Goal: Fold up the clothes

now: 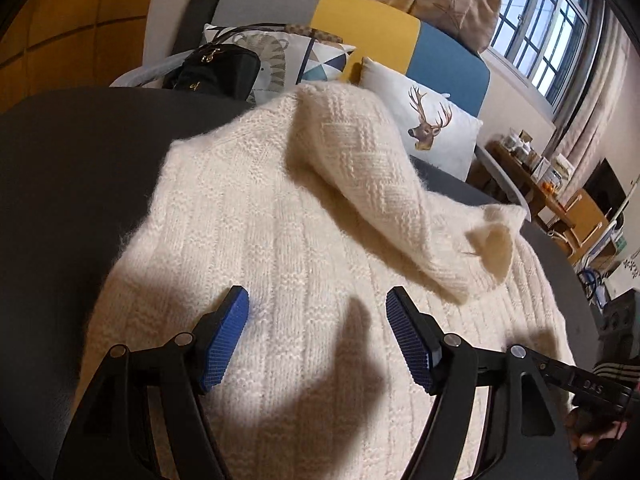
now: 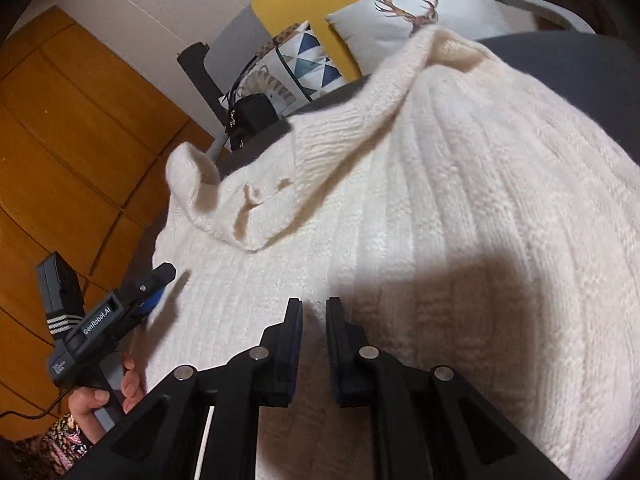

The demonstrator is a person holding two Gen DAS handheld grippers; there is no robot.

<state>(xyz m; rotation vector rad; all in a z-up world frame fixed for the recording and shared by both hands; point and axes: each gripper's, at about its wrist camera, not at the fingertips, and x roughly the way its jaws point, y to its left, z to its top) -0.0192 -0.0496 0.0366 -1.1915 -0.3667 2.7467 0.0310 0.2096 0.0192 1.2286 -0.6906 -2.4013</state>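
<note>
A cream knitted sweater (image 1: 256, 216) lies spread on a dark grey surface (image 1: 68, 184); one sleeve (image 1: 384, 196) is folded across its body, cuff toward the right. My left gripper (image 1: 316, 320) is open just above the sweater's body, holding nothing. In the right wrist view the sweater (image 2: 460, 184) fills the frame with the folded sleeve (image 2: 320, 144) at the upper left. My right gripper (image 2: 314, 312) hovers over the sweater with its jaws a narrow gap apart and nothing between them. The left gripper (image 2: 156, 284) shows at the left edge of the sweater.
A sofa back in grey, yellow and blue (image 1: 360, 24) stands behind with a deer pillow (image 1: 428, 120), a patterned pillow (image 1: 320, 60) and a black bag (image 1: 216, 68). A wooden wardrobe (image 2: 60, 140) is on the left. Shelves and a window (image 1: 544, 28) are at right.
</note>
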